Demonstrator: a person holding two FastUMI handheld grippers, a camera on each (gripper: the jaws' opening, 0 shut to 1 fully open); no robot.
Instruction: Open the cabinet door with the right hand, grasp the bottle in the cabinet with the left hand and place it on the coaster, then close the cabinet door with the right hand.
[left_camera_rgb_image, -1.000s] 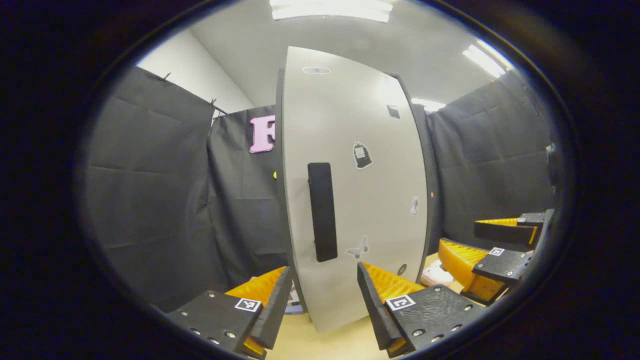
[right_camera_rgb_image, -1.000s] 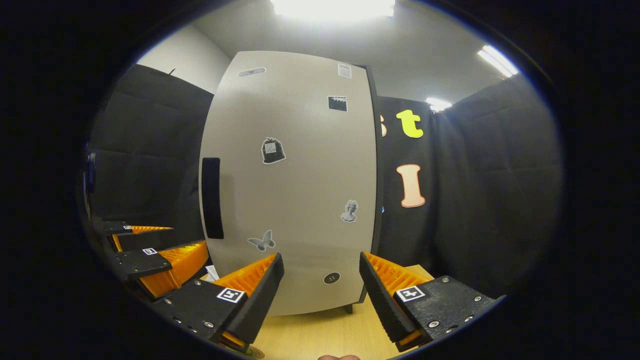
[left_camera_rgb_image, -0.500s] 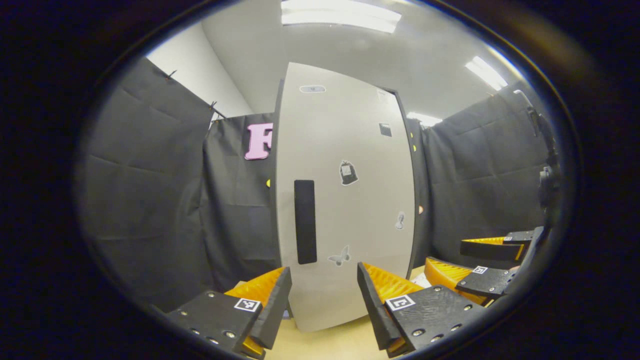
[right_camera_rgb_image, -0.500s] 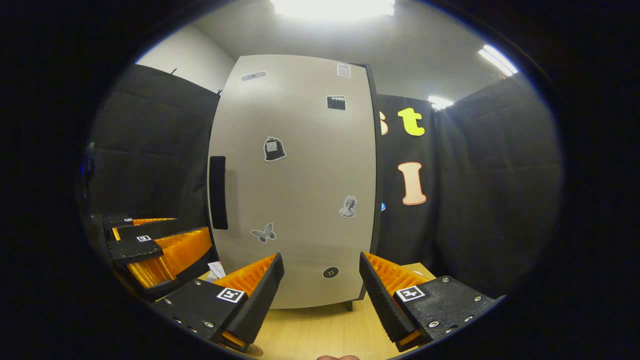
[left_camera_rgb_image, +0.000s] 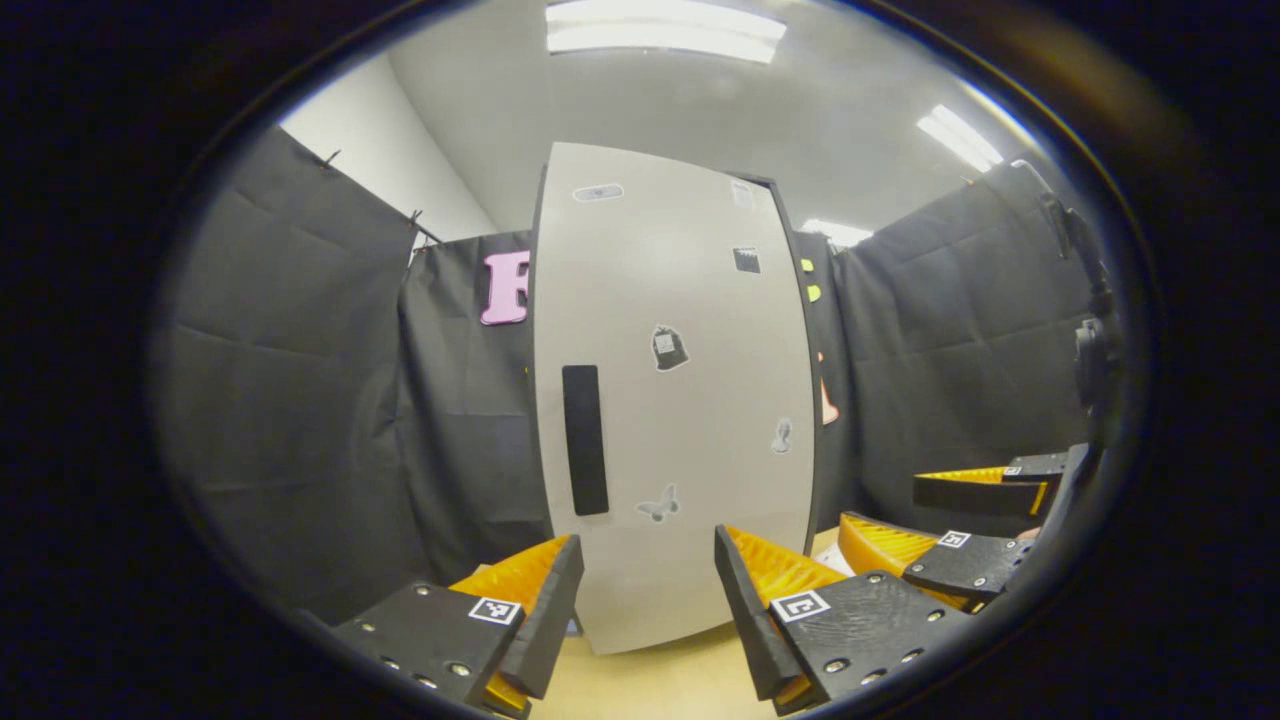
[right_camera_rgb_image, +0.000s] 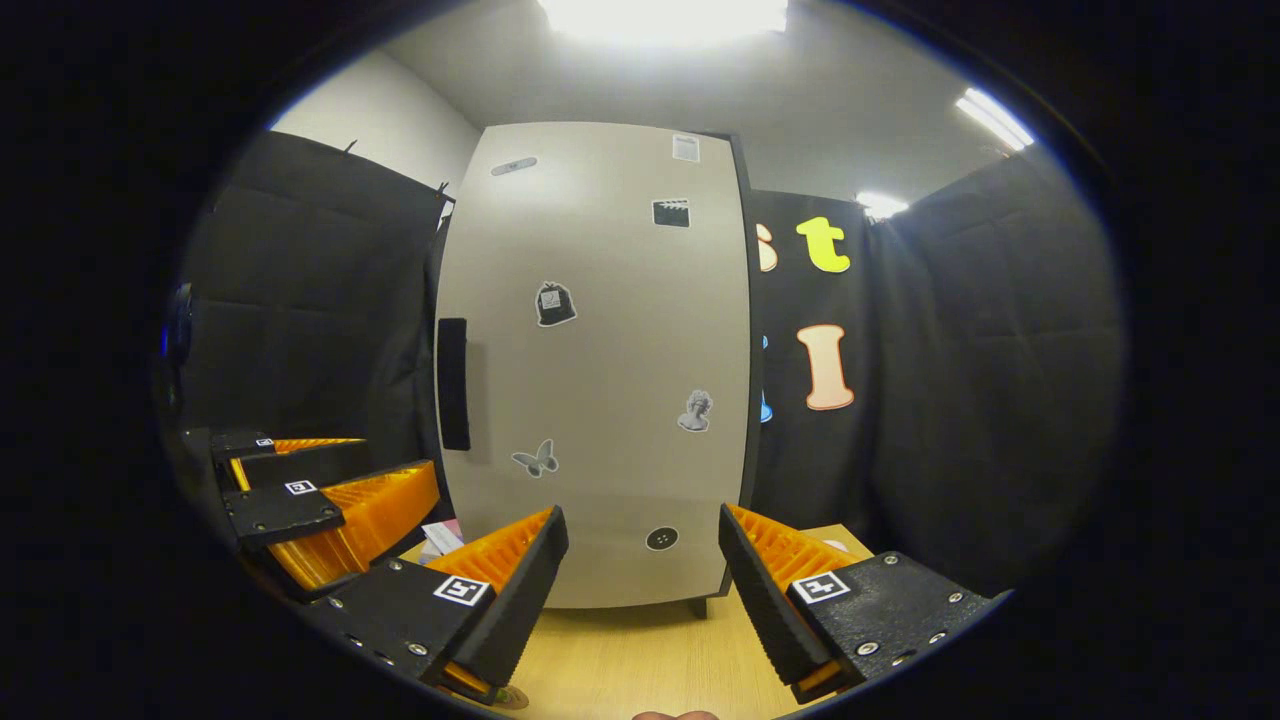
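Cabinet door (right_camera_rgb_image: 600, 370) stands closed at frame centre, its upright dark handle (right_camera_rgb_image: 452, 384) left of centre, above and left of the right gripper (right_camera_rgb_image: 640, 575), whose fingers gape wide. Left gripper (left_camera_rgb_image: 645, 590) likewise gapes, empty. Bottle presumably sits hidden inside.

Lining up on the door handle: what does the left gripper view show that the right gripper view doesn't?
Left gripper view: the right tool, open, at the right edge. Right gripper view: the left tool, open, at the left edge, plus the cabinet's foot. Both: the closed cabinet door, its black handle, the wooden table.
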